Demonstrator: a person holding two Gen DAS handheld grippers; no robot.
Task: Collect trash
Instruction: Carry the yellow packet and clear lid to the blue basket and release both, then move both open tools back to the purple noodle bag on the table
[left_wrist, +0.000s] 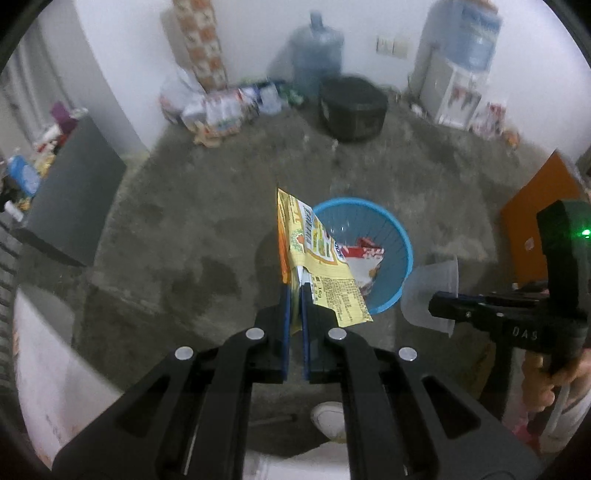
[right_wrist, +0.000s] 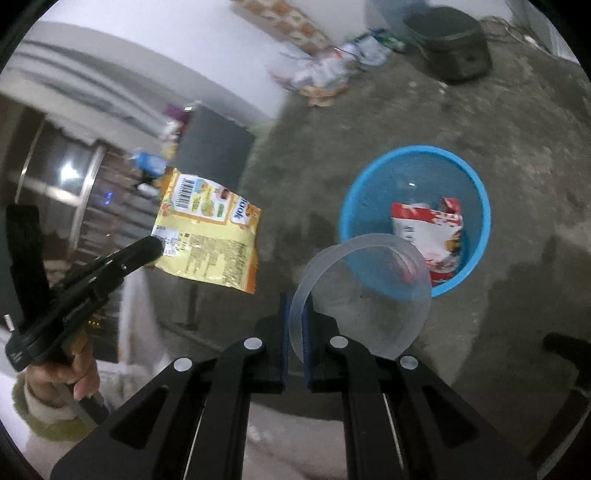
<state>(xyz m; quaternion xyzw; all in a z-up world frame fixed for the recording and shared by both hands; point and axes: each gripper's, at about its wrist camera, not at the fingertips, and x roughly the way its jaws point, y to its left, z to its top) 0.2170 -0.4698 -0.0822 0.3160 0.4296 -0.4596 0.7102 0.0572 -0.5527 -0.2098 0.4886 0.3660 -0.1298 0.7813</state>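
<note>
My left gripper (left_wrist: 295, 291) is shut on a yellow snack wrapper (left_wrist: 321, 266), which hangs just left of and over the near rim of a blue trash basket (left_wrist: 402, 240) on the concrete floor. The same wrapper (right_wrist: 210, 236) shows at the left of the right wrist view, pinched by the left gripper (right_wrist: 157, 245). My right gripper (right_wrist: 295, 302) is shut on the rim of a clear plastic cup (right_wrist: 369, 295), held just short of the blue basket (right_wrist: 476, 184). A red and white bag (right_wrist: 432, 236) lies inside the basket. The cup (left_wrist: 432, 291) and right gripper (left_wrist: 434, 306) appear right of the basket.
A black round bin (left_wrist: 351, 107) and a blue water jug (left_wrist: 317, 55) stand by the far wall, beside a pile of packaging (left_wrist: 214, 107). A water dispenser (left_wrist: 458, 74) is at the back right, a dark cabinet (left_wrist: 74, 199) at the left, an orange board (left_wrist: 535, 218) at the right.
</note>
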